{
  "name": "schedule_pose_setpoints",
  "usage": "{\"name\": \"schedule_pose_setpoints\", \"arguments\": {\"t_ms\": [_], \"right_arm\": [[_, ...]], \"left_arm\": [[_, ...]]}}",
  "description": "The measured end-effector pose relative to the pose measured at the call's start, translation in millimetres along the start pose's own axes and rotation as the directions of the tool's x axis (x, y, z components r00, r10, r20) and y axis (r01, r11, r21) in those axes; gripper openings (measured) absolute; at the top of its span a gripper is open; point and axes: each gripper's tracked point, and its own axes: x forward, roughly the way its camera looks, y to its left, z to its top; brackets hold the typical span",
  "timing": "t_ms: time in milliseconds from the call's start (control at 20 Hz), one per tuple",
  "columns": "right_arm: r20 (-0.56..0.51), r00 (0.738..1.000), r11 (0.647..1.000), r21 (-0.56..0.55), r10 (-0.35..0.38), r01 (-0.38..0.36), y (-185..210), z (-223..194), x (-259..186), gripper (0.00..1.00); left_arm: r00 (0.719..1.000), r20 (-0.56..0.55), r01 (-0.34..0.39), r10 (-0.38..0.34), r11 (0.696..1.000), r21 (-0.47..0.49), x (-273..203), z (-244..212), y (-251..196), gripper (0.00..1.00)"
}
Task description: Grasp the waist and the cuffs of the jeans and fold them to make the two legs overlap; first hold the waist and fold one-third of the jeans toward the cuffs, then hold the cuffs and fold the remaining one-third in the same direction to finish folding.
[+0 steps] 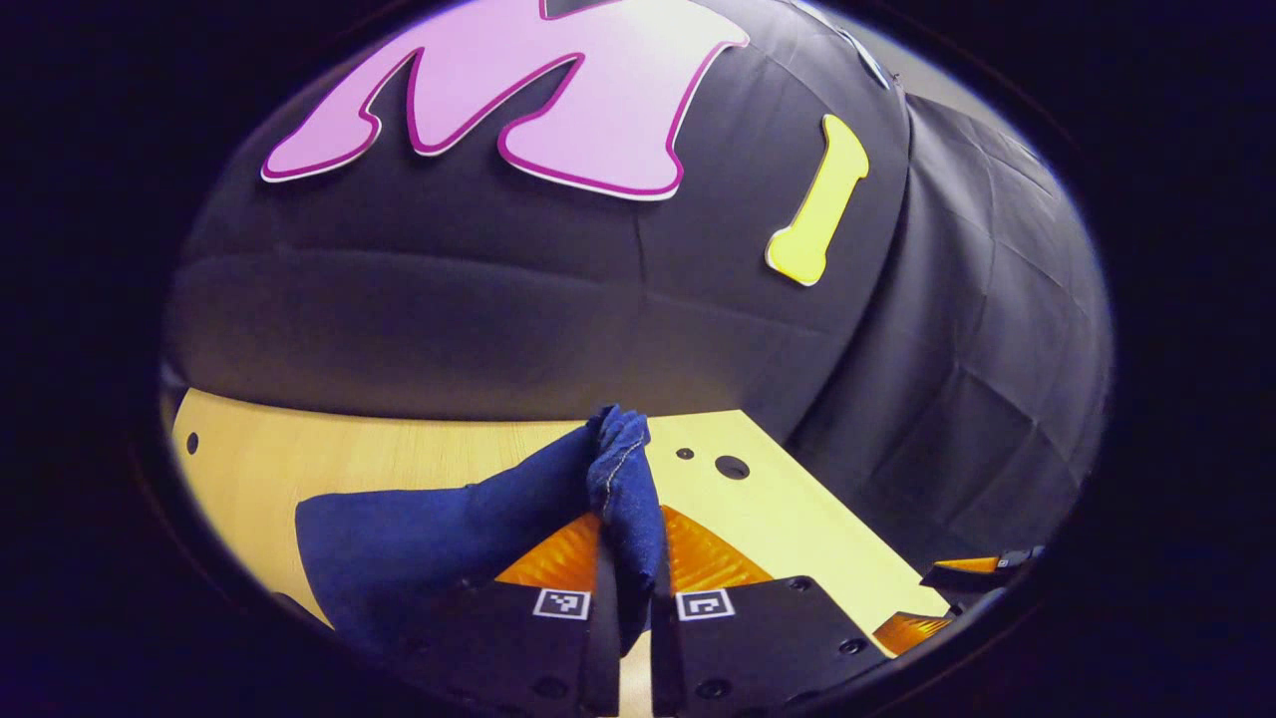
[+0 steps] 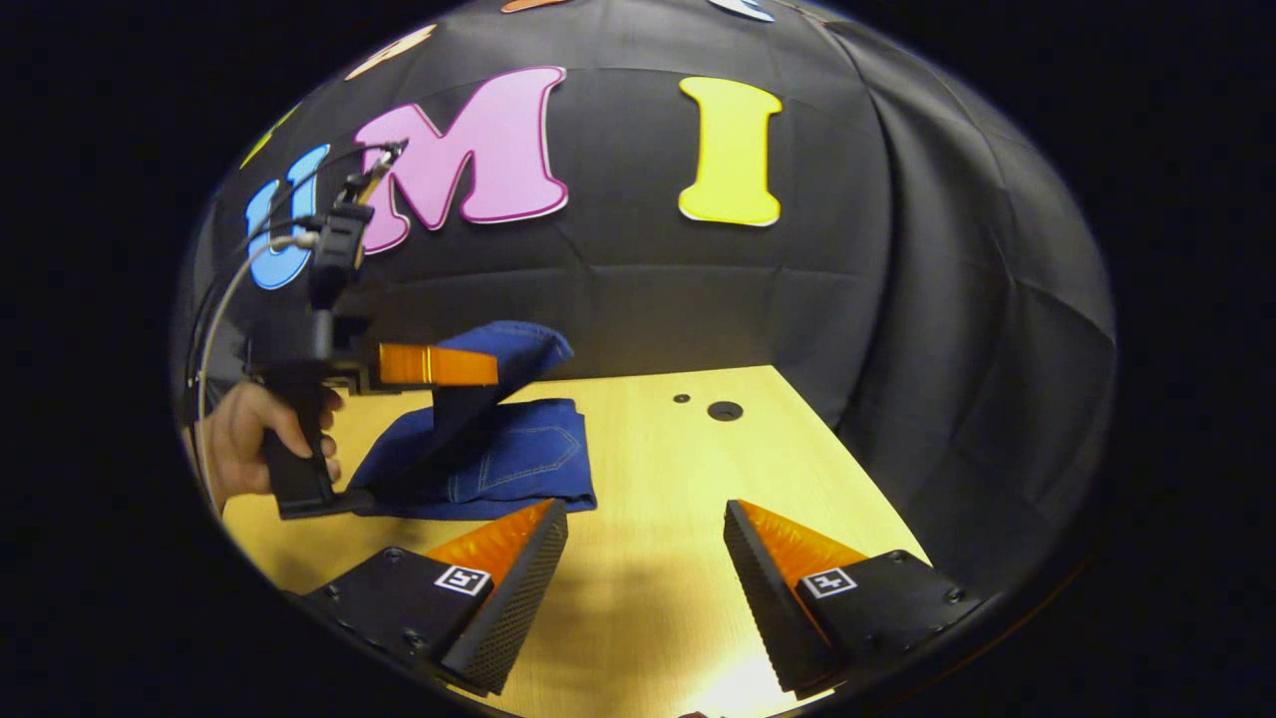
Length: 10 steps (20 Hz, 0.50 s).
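- The left gripper (image 1: pixel 628 558) is clenched on a bunched fold of the jeans (image 1: pixel 429 538), raised above the table (image 1: pixel 778 499); the cloth hides the inner faces of its fingers.
- In the right gripper view the jeans (image 2: pixel 518 459) lie folded on the table (image 2: pixel 658 469), one layer lifted by the left gripper (image 2: pixel 488 367).
- A hand (image 2: pixel 244 439) grips its handle; the arm is cut off.
- The right gripper (image 2: pixel 646 538) hangs released just beside the jeans, touching nothing.
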Motion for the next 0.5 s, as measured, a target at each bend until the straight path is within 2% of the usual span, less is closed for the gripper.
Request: {"name": "schedule_pose_setpoints", "arguments": {"t_ms": [50, 100, 150, 200, 300, 400, 500], "right_arm": [[-0.004, 1.0, 1.0, 0.007, -0.006, 0.006, -4.1, -1.2, -2.6, 0.96], [-0.005, 1.0, 1.0, 0.013, -0.008, 0.009, -5.9, 0.7, -7.8, 0.97], [-0.001, 1.0, 1.0, 0.021, -0.005, 0.005, -5.4, 4.2, -12.7, 0.98], [0.008, 1.0, 1.0, 0.031, -0.001, 0.001, -2.8, 9.3, -17.7, 0.98], [0.027, 1.0, 0.999, 0.036, 0.006, -0.007, 2.1, 19.4, -25.6, 0.98], [0.041, 0.999, 0.999, 0.029, 0.024, -0.025, 12.6, 31.1, -38.9, 0.98], [0.065, 0.997, 0.998, 0.02, 0.051, -0.053, 29.0, 46.9, -56.1, 0.97]], "left_arm": [[1.0, 0.004, -0.005, 0.005, 1.0, 0.005, -6.2, 1.0, -1.5, 0.22], [1.0, 0.017, 0.008, -0.008, 1.0, 0.011, -3.6, -3.6, -9.2, 0.39], [0.999, 0.037, 0.027, -0.028, 0.999, 0.021, -15.0, 2.3, -16.0, 0.51], [0.997, 0.061, 0.039, -0.041, 0.999, 0.032, -24.9, 7.5, -18.8, 0.88], [0.993, 0.117, 0.024, -0.031, 0.998, 0.056, -63.3, 24.7, -13.4, 0.96], [0.981, 0.193, -0.011, -0.004, 0.997, 0.078, -115.7, 45.6, -2.4, 0.98], [0.956, 0.292, -0.072, 0.04, 0.992, 0.1, -175.6, 69.1, 12.1, 0.97]]}}
